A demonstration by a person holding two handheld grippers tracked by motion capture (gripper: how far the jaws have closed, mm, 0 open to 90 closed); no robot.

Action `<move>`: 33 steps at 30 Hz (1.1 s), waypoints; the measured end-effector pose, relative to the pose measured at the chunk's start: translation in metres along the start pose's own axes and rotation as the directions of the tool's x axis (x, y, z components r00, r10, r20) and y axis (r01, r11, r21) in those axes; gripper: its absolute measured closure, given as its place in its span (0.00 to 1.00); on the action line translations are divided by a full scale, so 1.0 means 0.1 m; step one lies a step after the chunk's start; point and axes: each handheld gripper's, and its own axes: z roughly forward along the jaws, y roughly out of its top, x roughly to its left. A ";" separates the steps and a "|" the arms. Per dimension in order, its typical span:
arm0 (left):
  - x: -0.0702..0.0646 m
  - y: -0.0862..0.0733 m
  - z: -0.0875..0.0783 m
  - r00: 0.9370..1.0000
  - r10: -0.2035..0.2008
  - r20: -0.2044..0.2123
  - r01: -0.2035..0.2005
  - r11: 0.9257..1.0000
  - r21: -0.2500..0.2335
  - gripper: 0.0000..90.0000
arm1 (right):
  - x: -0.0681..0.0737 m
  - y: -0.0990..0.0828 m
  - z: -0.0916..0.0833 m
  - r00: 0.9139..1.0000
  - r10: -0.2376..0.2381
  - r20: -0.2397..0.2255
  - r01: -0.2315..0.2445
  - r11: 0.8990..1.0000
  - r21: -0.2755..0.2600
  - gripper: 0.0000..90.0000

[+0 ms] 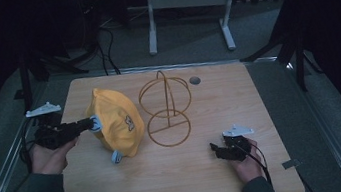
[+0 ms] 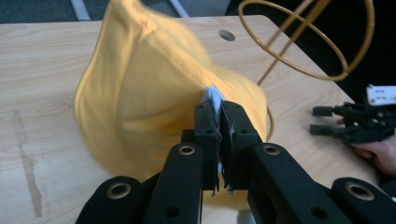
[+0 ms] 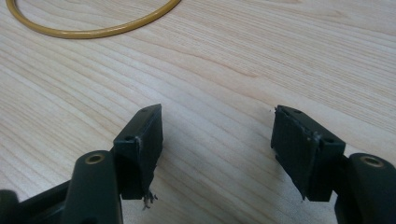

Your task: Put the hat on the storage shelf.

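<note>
Your left gripper (image 2: 215,108) has its jaws pinched tight on a pale blue strip at the edge of the soft yellow cotton cap (image 2: 140,88), so the cloth hangs from that one point and drapes into a loose cone above the pale wood-grain tabletop (image 1: 179,175). Gripping the trim rather than the crown keeps the opening free, which I judge suits dropping it over a form. In the high view the cap (image 1: 114,121) sits just left of the thin mustard-yellow wire stand (image 1: 166,109), a rigid frame of crossed hoops above a flat ring base. Your right gripper (image 3: 217,144) rests low near the table's near right edge, its ribbed black jaws spread wide with nothing between them, well apart from the cap.
</note>
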 end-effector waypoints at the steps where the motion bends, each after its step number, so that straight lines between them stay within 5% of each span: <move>1: 0.02 0.03 0.02 1.000 -0.003 -0.008 0.003 1.000 0.001 0.96 | 0.00 0.00 0.00 1.000 -0.001 0.000 0.001 1.000 -0.001 0.38; 10: 0.26 0.19 0.30 0.993 -0.003 -0.121 0.011 0.998 0.059 0.90 | 0.00 0.00 0.00 1.000 -0.002 0.001 0.002 1.000 -0.001 0.38; 15: 0.34 0.28 0.48 0.979 0.025 -0.204 -0.001 0.993 0.118 0.80 | 0.00 0.00 0.00 1.000 -0.002 0.000 0.002 1.000 0.000 0.38; 22: 0.27 0.27 0.54 0.957 0.072 -0.281 -0.032 0.989 0.143 0.59 | 0.00 0.00 0.00 1.000 -0.003 0.000 0.003 1.000 0.000 0.38; 24: 0.20 0.26 0.54 0.945 0.105 -0.309 -0.056 0.985 0.163 0.55 | 0.00 0.00 0.00 1.000 -0.003 0.000 0.003 1.000 0.000 0.38; 27: 0.15 0.25 0.55 0.940 0.121 -0.318 -0.067 0.982 0.176 0.49 | 0.00 0.00 0.00 1.000 -0.002 0.000 0.002 1.000 0.000 0.38; 28: 0.10 0.25 0.56 0.932 0.141 -0.334 -0.077 0.977 0.197 0.47 | 0.00 0.00 0.00 1.000 -0.002 0.000 0.002 1.000 0.000 0.38; 33: 0.05 0.22 0.60 0.928 0.154 -0.340 -0.077 0.970 0.231 0.41 | 0.00 0.00 0.00 1.000 -0.002 0.000 0.002 1.000 0.000 0.37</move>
